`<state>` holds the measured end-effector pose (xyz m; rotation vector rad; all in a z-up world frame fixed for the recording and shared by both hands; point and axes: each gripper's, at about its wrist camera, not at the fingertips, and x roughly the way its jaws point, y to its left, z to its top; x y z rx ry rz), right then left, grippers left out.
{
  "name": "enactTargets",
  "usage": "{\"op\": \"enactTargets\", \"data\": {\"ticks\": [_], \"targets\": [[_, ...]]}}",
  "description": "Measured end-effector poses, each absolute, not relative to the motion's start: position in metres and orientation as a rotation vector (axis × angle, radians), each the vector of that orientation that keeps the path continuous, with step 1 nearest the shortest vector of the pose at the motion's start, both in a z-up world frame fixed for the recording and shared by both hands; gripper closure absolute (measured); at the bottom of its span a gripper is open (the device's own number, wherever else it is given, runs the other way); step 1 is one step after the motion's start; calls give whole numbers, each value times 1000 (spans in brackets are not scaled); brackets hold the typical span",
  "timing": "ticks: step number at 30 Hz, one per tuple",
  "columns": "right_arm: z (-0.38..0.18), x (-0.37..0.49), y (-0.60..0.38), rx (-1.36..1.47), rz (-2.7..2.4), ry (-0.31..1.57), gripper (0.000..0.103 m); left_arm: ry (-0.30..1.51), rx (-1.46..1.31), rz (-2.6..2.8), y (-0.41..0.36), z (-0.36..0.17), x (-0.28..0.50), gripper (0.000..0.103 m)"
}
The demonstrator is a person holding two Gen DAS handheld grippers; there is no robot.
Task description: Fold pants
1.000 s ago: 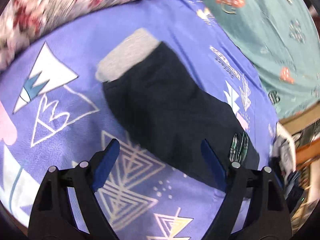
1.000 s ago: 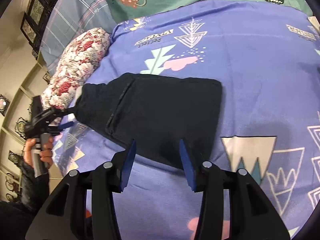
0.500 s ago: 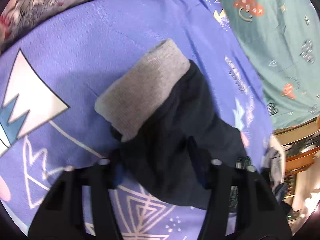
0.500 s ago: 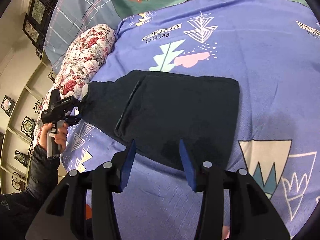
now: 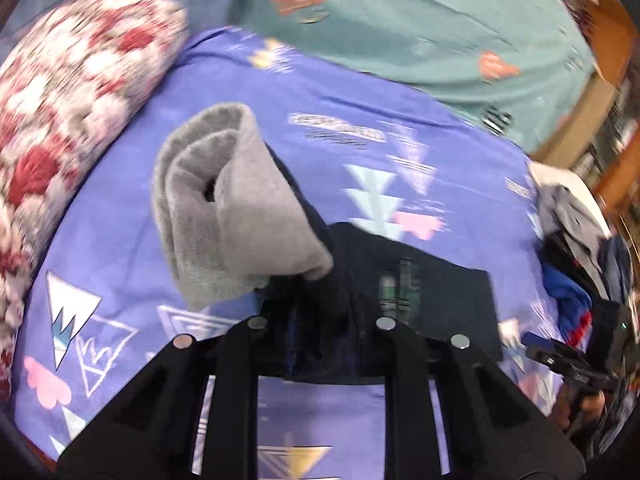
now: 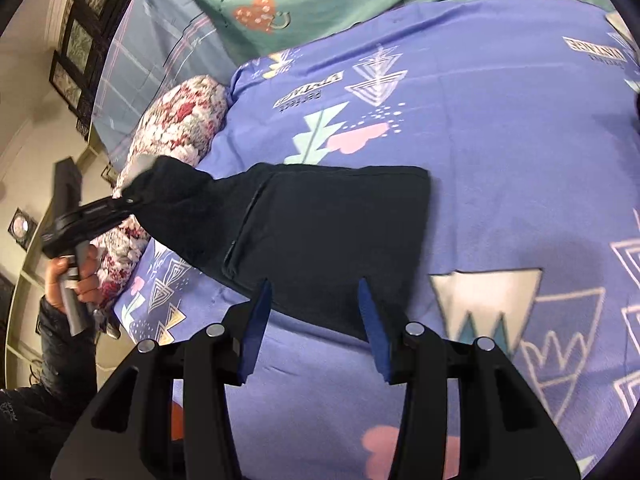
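Observation:
Dark navy pants (image 6: 328, 232) with a grey cuff (image 5: 232, 208) lie folded on the purple patterned bedsheet (image 6: 500, 140). My left gripper (image 5: 320, 320) is closing its jaws on the dark fabric just below the cuff, and that end hangs lifted off the bed. In the right wrist view a hand holds the left gripper (image 6: 134, 200) at the raised left end of the pants. My right gripper (image 6: 314, 300) stands open above the near edge of the flat part, with nothing pinched between its blue pads.
A floral pillow (image 5: 60, 100) lies at the left of the bed, a teal blanket (image 5: 420, 20) at the back. A pile of clothes (image 5: 572, 240) sits at the right edge. Picture frames (image 6: 76, 40) hang on the wall.
My left gripper came down over the cuffed end, closed on the dark fabric and raised it off the sheet. The right gripper barely moved.

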<state>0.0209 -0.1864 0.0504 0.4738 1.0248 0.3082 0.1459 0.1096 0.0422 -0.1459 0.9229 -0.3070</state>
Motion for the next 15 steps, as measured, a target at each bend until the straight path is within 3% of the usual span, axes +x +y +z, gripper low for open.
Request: {"op": "enactTargets", "data": {"ticks": [4,11,15], "targets": [[50,5,-209,513,280,1011,57,906,3,-422,40,47,135,85],[43,-14,-233,575,264,1016,57,1070,63,-551,-41,-11,135,85],[42,-18,-241,642,288,1012,56,1104,142,-529,-60,-42,128,78]]}}
